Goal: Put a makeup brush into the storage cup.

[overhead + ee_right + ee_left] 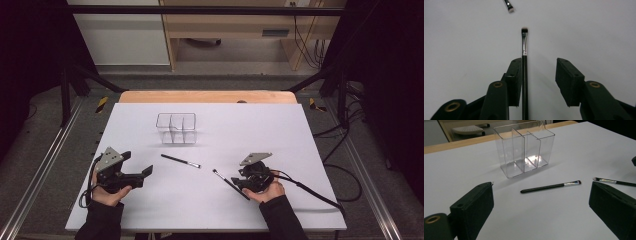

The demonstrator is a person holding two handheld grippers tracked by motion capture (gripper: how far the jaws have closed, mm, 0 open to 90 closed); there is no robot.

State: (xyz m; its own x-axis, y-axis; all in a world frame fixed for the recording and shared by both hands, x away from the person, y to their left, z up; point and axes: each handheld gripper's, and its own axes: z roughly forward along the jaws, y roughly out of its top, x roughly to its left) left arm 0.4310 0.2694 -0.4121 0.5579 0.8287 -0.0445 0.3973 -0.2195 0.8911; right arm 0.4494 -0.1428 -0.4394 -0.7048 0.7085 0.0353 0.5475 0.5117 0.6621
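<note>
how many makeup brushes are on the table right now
2. One brush lies mid-table, in front of the clear organizer. The other brush lies between the right gripper's open jaws, beside one jaw. None seen inside the organizer.

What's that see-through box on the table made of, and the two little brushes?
The box looks like clear hard plastic, perhaps acrylic: glossy walls and dividers you see straight through. Each brush seems to have a black matte handle, likely plastic or painted wood, and a shiny metal-looking collar.
</note>
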